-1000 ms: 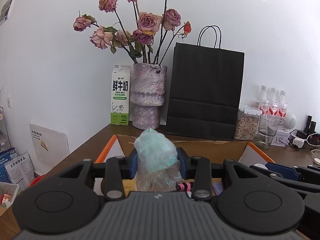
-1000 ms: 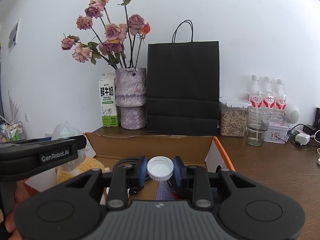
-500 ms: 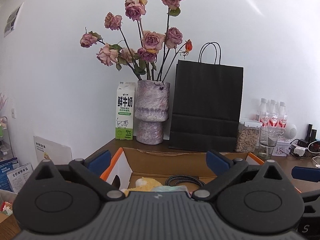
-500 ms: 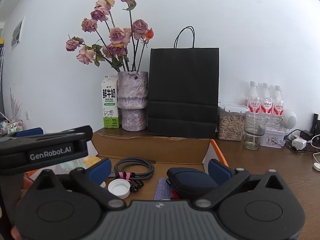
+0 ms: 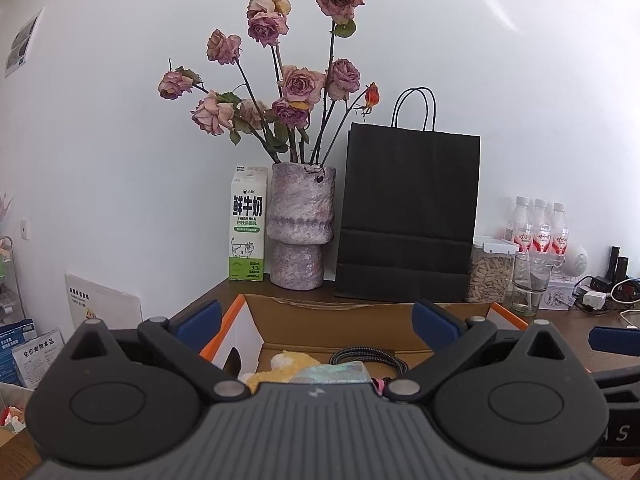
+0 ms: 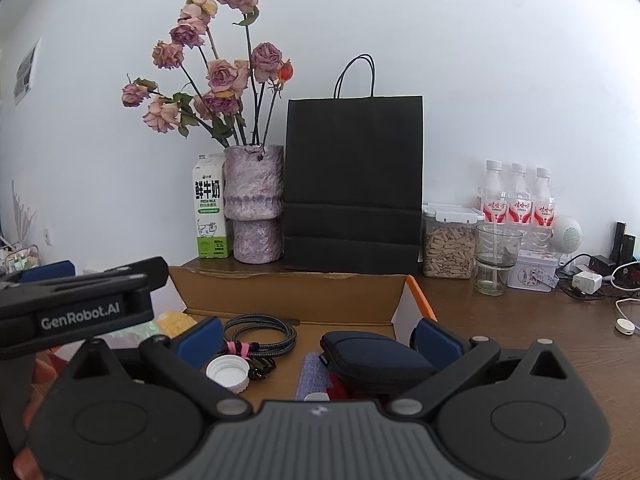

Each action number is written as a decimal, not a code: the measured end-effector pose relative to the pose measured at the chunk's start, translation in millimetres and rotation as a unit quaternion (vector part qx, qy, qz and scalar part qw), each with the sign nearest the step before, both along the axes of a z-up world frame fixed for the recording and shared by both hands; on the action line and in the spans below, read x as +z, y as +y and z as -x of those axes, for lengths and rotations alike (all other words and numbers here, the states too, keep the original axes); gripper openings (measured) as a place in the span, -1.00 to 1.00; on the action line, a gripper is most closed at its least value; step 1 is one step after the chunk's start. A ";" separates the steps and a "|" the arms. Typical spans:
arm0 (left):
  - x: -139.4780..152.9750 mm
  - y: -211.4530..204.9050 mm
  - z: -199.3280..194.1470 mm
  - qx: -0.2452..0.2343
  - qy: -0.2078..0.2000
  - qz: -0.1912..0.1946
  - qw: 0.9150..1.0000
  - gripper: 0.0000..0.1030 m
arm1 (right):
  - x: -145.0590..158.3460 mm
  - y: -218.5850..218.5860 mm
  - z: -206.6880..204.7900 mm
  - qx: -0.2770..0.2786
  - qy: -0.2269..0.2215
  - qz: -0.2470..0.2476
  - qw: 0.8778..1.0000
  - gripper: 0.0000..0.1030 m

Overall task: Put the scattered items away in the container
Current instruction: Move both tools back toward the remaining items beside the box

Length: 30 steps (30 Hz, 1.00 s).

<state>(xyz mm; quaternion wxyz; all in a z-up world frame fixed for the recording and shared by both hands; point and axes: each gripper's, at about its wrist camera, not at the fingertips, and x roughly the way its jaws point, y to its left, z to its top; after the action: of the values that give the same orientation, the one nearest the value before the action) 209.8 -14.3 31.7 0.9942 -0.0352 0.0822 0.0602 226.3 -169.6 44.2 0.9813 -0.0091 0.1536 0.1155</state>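
Observation:
An open cardboard box (image 6: 296, 296) with orange-edged flaps sits on the brown table. Inside lie a white bottle cap (image 6: 227, 372), a coiled black cable (image 6: 260, 332), a dark blue pouch (image 6: 376, 360), a purple cloth (image 6: 312, 376) and a yellow plush (image 6: 174, 322). My right gripper (image 6: 318, 340) hangs over the box, open, nothing between its fingers. My left gripper (image 5: 318, 320) is open too, above the same box (image 5: 332, 320), where a pale green plastic-wrapped bundle (image 5: 332, 372) rests beside the yellow plush (image 5: 288, 362) and the cable (image 5: 368, 358). The left gripper's body (image 6: 80, 304) shows at the right view's left edge.
Behind the box stand a milk carton (image 5: 247, 224), a purple vase of dried roses (image 5: 300, 224) and a black paper bag (image 5: 408, 216). To the right are a seed jar (image 6: 448, 246), a glass (image 6: 496, 258), three bottles (image 6: 516, 200), a tin, chargers and cables.
Both grippers opened. The left one let go of the green wrapped bundle, the right one let go of the white cap; both things now lie in the box.

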 end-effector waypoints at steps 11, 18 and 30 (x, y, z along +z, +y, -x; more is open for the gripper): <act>-3.1 3.8 16.5 -0.011 -0.009 -0.004 1.000 1.00 | -1.9 -8.6 15.5 0.002 -0.011 -0.001 1.000 1.00; -8.3 6.7 29.2 -0.019 -0.009 -0.015 1.000 1.00 | -11.4 -15.1 33.0 0.002 -0.014 0.013 1.000 1.00; -16.9 15.4 53.6 -0.014 -0.014 -0.022 1.000 1.00 | -27.5 -33.2 56.1 0.000 0.008 0.013 1.000 1.00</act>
<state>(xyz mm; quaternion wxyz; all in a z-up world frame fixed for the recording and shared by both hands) 156.1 1.1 14.8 0.9965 -0.0132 0.0676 0.0472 170.2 -202.8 16.6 0.9798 -0.0207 0.1630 0.1138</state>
